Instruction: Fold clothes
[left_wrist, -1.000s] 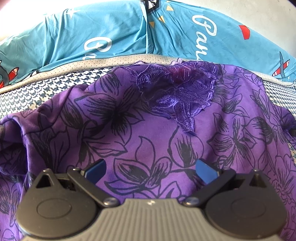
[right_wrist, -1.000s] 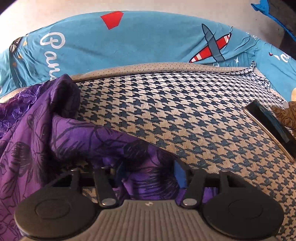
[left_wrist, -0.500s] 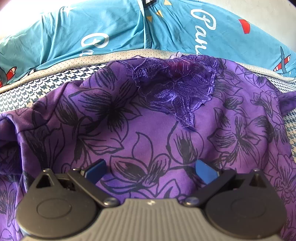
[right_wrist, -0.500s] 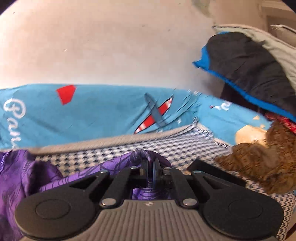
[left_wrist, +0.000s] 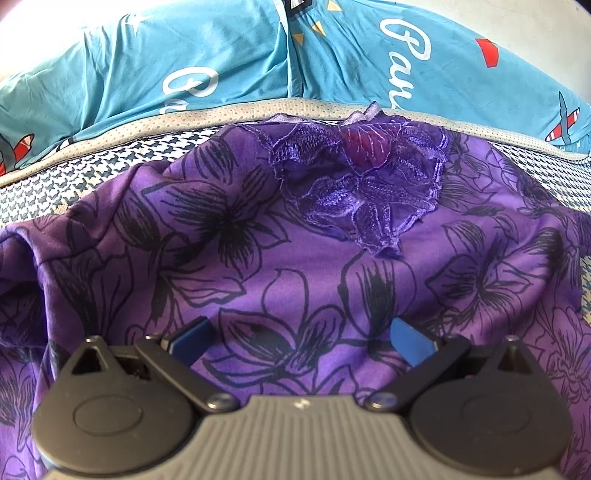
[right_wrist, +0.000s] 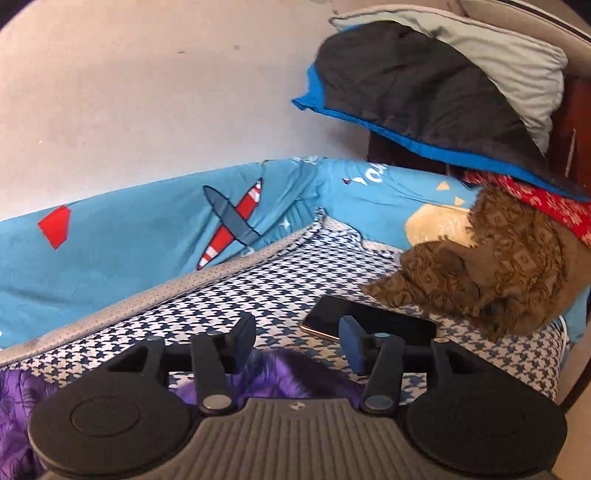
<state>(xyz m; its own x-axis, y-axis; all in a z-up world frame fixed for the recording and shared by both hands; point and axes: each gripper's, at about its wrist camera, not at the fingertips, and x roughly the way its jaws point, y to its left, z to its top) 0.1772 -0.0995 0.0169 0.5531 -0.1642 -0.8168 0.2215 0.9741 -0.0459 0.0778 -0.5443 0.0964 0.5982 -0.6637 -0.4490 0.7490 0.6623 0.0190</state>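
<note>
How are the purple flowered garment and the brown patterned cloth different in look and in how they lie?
The purple garment is smooth, with black flower outlines and a lace patch; the brown cloth looks fuzzy, with small diamond marks. The purple garment lies spread out, mostly flat, right under the open left gripper; the brown cloth sits bunched in a heap beside the phone, beyond the open right gripper. Both rest on the houndstooth cover.

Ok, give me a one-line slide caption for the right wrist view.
Right gripper open above the purple floral garment, a phone ahead on the houndstooth bed cover.
</note>
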